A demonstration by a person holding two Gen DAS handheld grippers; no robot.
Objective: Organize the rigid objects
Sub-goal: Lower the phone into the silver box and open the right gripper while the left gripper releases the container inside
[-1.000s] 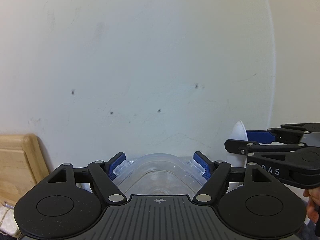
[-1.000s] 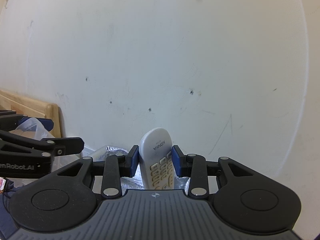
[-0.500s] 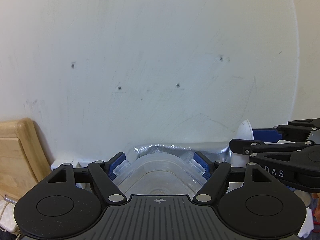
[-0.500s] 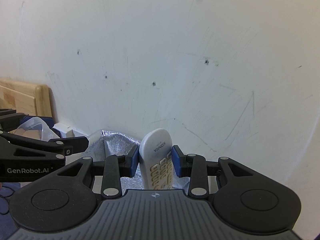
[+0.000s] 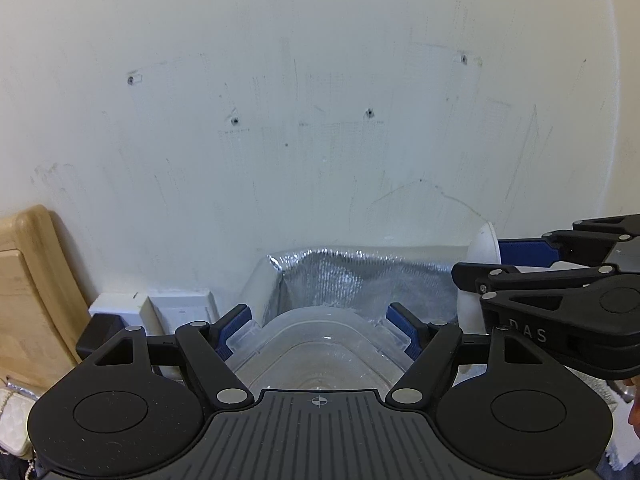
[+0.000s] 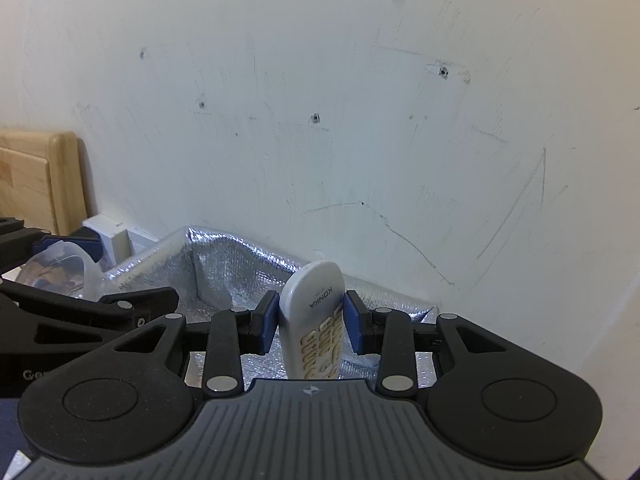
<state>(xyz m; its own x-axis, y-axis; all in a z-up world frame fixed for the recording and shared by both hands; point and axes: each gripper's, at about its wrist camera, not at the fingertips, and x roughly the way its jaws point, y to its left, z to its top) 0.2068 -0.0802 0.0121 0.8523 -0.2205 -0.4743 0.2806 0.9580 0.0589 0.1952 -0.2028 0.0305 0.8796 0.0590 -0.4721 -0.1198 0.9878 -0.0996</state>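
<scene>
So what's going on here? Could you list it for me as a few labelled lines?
left gripper: shut on a clear plastic box
right gripper: shut on a white remote control, keypad end towards the camera
ahead and below: open silver foil-lined bag
behind the bag: scuffed white wall
far left: wooden board

Soft, even light is filling both views, and the scuffed pale wall [image 5: 320, 100] is reading bright with a faint greenish cast. No hard shadows are falling; only dim shade is gathering under each hand-held gripper's black body. The silver foil-lined bag [image 6: 224, 268] is catching small sparkles without blowing out. Fisheye distortion is bending straight lines outward, and dark vignette corners are cutting into the frame edges. Focus is holding sharp across the middle, while blocky compression marks are showing faintly on the wall.
</scene>
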